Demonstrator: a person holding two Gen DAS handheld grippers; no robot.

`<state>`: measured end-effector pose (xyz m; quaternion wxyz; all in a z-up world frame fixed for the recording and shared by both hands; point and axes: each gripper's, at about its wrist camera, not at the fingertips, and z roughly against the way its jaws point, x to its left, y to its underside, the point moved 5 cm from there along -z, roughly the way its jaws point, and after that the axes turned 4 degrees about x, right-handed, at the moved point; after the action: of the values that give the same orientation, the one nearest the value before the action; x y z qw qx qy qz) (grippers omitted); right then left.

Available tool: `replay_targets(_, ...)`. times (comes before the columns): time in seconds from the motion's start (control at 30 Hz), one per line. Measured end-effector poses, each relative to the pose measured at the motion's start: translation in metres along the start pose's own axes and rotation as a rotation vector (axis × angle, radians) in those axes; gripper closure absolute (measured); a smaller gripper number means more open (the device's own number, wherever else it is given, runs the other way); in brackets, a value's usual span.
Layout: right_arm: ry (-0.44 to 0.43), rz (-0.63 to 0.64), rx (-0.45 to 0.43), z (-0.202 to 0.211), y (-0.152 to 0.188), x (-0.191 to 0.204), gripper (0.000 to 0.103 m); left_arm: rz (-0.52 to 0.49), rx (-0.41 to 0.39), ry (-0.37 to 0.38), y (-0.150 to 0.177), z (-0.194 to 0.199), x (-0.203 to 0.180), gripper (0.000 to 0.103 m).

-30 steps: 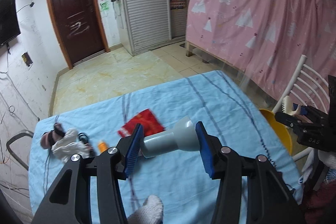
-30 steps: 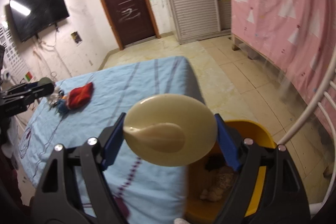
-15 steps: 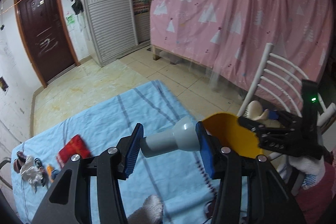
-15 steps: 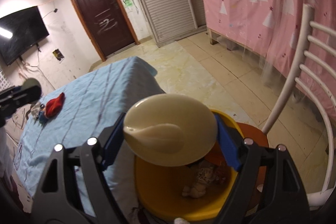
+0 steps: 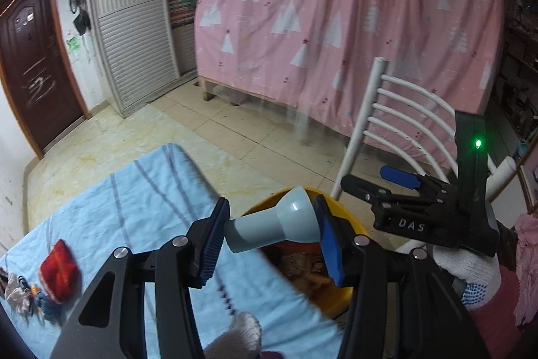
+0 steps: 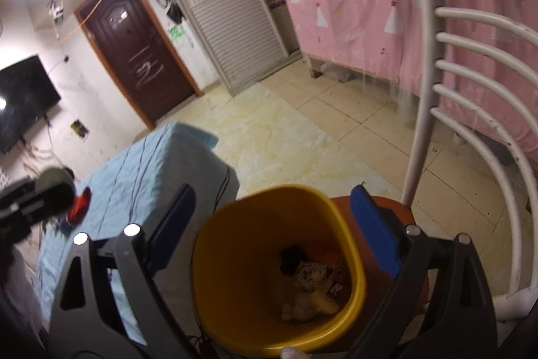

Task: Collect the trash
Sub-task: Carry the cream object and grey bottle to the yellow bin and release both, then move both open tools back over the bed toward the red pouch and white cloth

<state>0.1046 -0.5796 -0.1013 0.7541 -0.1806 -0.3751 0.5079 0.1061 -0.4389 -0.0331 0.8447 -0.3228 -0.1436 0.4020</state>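
Observation:
My left gripper [image 5: 269,241] is shut on a grey funnel-shaped plastic piece [image 5: 274,226] and holds it over the near rim of the yellow bin [image 5: 343,298]. My right gripper [image 6: 272,224] is open and empty, right above the yellow bin [image 6: 215,275], which stands on an orange stool [image 6: 390,214]. Crumpled paper and dark scraps [image 6: 309,285] lie at the bin's bottom. The right gripper also shows in the left wrist view [image 5: 396,187], and the left one at the left edge of the right wrist view [image 6: 37,194].
A table with a blue striped cloth [image 5: 141,190] holds a red wrapper [image 5: 59,271] and small clutter [image 5: 23,298] at its far left. A white chair back [image 6: 470,96] stands right of the bin. A pink curtain [image 5: 336,22] hangs behind.
The cream round object that my right gripper held is gone from it and the jaws have opened over the bin. My left gripper has swung right with the grey piece, to the bin.

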Motion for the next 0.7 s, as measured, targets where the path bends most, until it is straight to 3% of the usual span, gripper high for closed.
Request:
replay_targets(0.07,0.005,-0.018,-0.017,0.005,-0.002,-0.006,0.014,-0.009,0.006,0.01,-0.001,-0.004,-0.008,0.053)
replay_targets(0.13,0.006,-0.034,-0.03,0.009,-0.004,-0.01,0.014,-0.012,0.003,0.008,-0.002,-0.005,-0.013,0.04)
replay_targets(0.2,0.008,-0.041,-0.035,0.012,-0.004,-0.012,0.014,-0.011,0.004,0.01,-0.002,-0.006,-0.014,0.037)
replay_targets(0.43,0.003,-0.036,-0.024,0.011,0.001,-0.007,0.014,0.01,0.005,0.002,0.0,0.0,0.0,0.036)
replay_targets(0.7,-0.007,0.026,-0.003,0.005,0.002,0.029,0.013,0.068,-0.018,-0.015,0.004,0.016,0.035,0.036)
